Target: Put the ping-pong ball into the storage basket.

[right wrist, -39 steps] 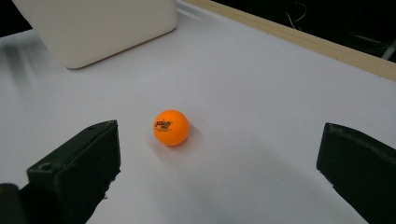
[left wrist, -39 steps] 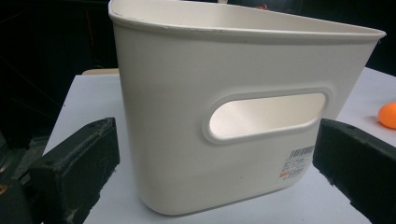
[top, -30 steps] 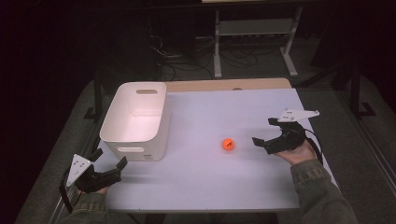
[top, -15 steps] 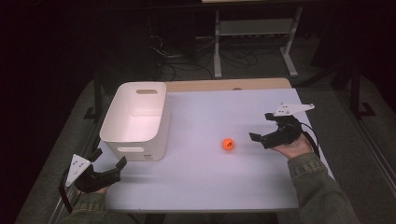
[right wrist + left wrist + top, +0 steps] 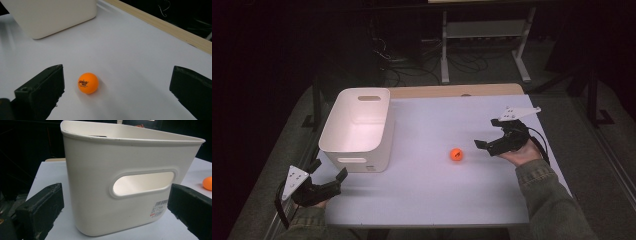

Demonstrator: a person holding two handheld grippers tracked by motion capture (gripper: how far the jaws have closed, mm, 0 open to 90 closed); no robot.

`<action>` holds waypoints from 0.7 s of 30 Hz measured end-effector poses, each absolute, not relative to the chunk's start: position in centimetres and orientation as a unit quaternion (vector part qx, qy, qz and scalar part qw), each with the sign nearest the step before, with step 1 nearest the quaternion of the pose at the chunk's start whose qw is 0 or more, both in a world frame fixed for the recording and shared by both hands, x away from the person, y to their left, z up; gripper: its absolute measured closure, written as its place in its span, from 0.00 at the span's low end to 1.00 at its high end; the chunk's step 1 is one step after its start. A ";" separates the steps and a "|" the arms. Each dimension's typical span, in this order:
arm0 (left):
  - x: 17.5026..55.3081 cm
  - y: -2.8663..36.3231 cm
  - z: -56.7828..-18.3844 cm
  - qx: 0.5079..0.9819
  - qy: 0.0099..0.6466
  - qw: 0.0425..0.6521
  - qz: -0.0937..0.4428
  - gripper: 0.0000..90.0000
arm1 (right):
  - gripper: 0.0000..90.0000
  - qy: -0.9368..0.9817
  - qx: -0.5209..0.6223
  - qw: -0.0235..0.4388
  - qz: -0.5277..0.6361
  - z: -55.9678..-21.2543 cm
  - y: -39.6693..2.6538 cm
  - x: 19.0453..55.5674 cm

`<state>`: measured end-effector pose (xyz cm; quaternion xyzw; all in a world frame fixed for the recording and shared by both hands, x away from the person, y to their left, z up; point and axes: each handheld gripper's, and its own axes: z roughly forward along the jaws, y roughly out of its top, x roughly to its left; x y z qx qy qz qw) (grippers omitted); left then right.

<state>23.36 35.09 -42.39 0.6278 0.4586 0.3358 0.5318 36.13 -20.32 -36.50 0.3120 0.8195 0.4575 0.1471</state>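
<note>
Standing at the left of the white table [image 5: 422,200], a smooth white plastic bin [image 5: 357,130] with slotted handles is shown; a barcode sticker, too small to read, is borne low on its near wall. The left gripper [image 5: 329,175], jaws spread, is held just before it. The right gripper [image 5: 486,134], likewise spread and empty, is aimed at the glossy orange ball [image 5: 456,154] near its jaws, which bears small unreadable print.

Your right claw [image 5: 486,133] moves in over the counter [image 5: 432,200] toward the orange ball [image 5: 456,155], now near it, jaws wide apart and facing it.
</note>
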 end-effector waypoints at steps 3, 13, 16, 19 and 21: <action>23.4 35.1 -42.4 0.628 0.459 0.531 0.336 0.00 | 0.00 0.822 0.310 0.145 0.455 -36.5 -20.2 36.3; 23.4 35.1 -42.4 0.630 0.458 0.531 0.334 0.00 | 0.00 0.834 0.309 0.136 0.436 -36.2 -19.3 37.6; 23.4 35.1 -42.4 0.630 0.458 0.530 0.335 0.00 | 0.00 0.836 0.307 0.131 0.435 -36.3 -19.1 37.9; 23.4 35.1 -42.4 0.630 0.458 0.530 0.335 0.00 | 0.00 0.837 0.304 0.126 0.436 -36.2 -18.9 38.1; 23.4 35.1 -42.4 0.630 0.458 0.530 0.336 0.00 | 0.00 0.839 0.302 0.125 0.434 -36.1 -18.8 38.2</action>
